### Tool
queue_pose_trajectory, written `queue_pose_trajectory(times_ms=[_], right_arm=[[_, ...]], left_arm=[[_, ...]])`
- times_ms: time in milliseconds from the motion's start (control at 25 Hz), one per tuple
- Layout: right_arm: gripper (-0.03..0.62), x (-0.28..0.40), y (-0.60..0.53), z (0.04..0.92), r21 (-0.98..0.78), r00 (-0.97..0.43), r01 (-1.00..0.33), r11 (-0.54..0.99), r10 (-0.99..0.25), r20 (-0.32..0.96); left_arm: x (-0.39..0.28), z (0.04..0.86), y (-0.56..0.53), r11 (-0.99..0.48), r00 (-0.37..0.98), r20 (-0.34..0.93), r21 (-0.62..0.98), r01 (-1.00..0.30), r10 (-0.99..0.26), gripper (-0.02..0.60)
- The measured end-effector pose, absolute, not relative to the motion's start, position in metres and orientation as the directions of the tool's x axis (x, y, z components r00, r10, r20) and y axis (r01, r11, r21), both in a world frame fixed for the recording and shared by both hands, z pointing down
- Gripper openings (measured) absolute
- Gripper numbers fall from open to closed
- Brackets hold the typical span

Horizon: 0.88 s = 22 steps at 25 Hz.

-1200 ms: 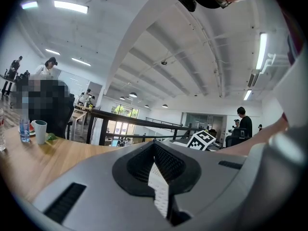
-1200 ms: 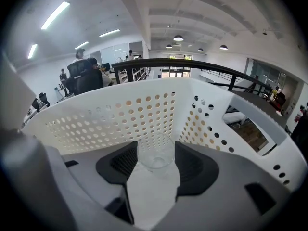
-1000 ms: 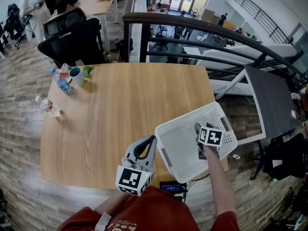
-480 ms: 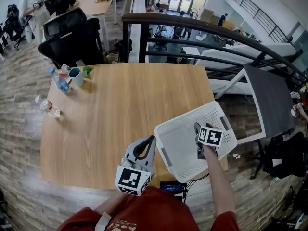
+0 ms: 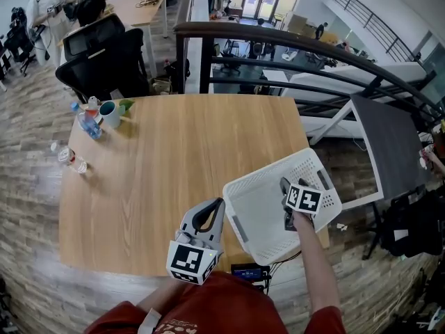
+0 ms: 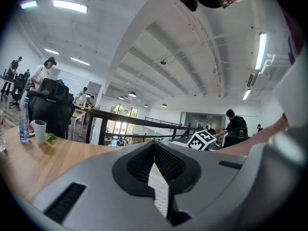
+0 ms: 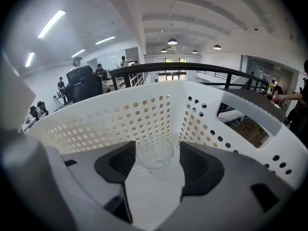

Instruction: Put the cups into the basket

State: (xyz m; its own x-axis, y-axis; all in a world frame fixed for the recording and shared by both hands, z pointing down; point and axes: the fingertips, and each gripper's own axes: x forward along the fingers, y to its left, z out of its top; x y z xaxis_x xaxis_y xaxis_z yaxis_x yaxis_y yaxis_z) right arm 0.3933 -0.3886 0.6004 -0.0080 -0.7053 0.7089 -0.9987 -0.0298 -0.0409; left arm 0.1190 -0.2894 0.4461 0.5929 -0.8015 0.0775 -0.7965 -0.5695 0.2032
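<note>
A white perforated basket [image 5: 259,188] sits tilted at the near right corner of the wooden table [image 5: 167,165]. My right gripper [image 5: 285,188] reaches into it. In the right gripper view a clear glass cup [image 7: 154,153] stands on the basket's floor between the jaws of this gripper [image 7: 155,173], which are opening; the pads no longer squeeze it. A white-and-teal mug [image 5: 110,112] stands at the far left corner, seen small in the left gripper view as the mug [image 6: 38,131]. My left gripper [image 5: 220,204] hovers at the near table edge, left of the basket, shut and empty.
Beside the mug stand a blue-labelled bottle [image 5: 87,122] and something green [image 5: 127,103]; another plastic bottle [image 5: 72,158] lies on the left edge. Black office chairs [image 5: 104,54] stand beyond that corner. A dark railing [image 5: 292,44] runs behind the table. The basket overhangs the table's right edge.
Both grippers and the basket stay where they were. No visible movement on the table.
</note>
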Motion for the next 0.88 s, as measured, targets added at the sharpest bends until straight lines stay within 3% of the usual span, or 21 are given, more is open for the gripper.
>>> queue_pose_trajectory(times_ms=[880], right_arm=[[0.27,0.393,-0.381,0.55,-0.043,0.001,-0.999,-0.033,-0.807,0.59]], left_arm=[[0.126,0.437,-0.285,-0.595,0.613,0.071,0.171,-0.785,-0.787,0.006]])
